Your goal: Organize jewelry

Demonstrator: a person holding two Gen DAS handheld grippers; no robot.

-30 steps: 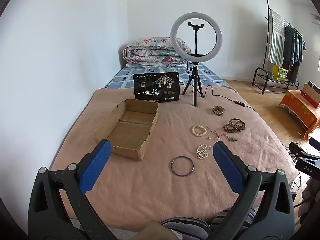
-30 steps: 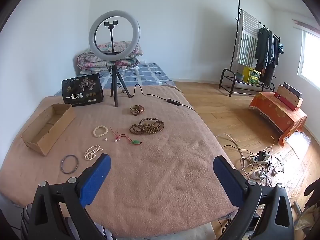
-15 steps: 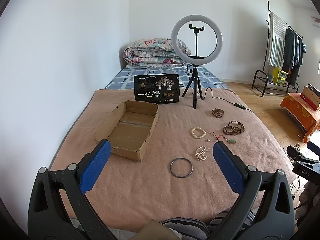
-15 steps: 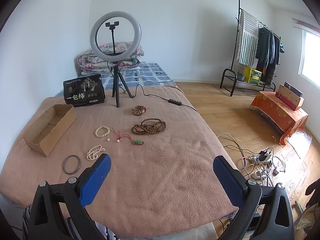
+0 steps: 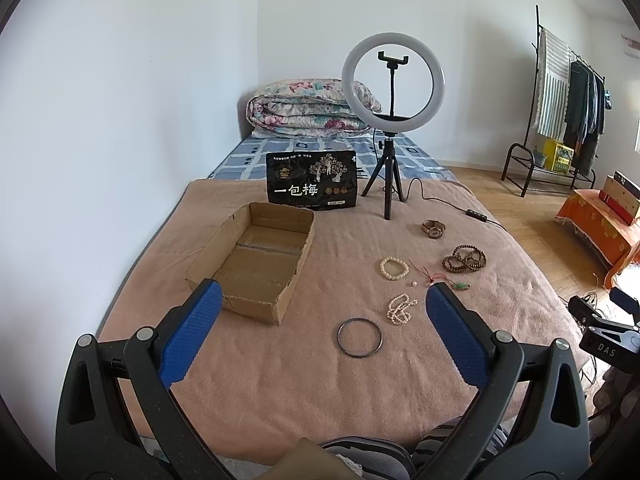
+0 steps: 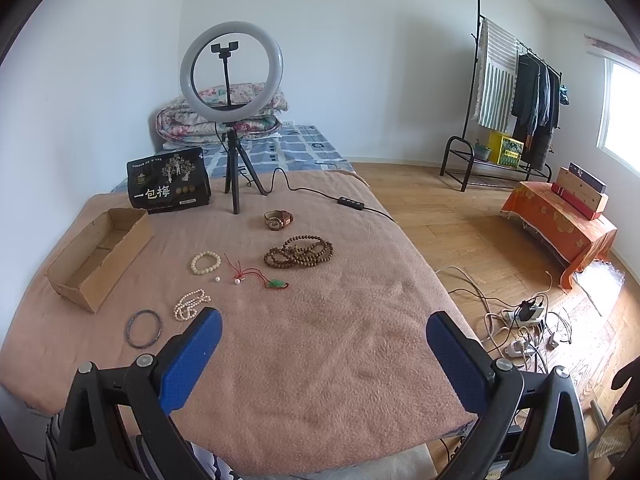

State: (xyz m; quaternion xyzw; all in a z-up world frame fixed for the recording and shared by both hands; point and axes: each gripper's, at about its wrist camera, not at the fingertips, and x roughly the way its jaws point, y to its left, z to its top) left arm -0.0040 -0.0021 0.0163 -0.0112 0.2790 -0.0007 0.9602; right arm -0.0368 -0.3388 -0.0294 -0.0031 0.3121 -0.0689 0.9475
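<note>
A: Between the jaws of both, nothing: left gripper (image 5: 320, 316) and right gripper (image 6: 322, 334) spread wide, hovering over the near blanket (image 6: 320, 360).
B: Jewelry?
A: All loose on the blanket: bangle (image 5: 359, 337), pearl strand (image 5: 400, 308), white bead bracelet (image 5: 394, 268), red cord pendant (image 6: 260, 276), brown beads (image 6: 298, 252), watch (image 6: 278, 219).
B: Box?
A: Cardboard box (image 5: 256, 256) left, empty. Nothing sorted yet, looks like.

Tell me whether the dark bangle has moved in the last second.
No. The bangle keeps its place right of the cardboard box, near its front corner, not touching.
</note>
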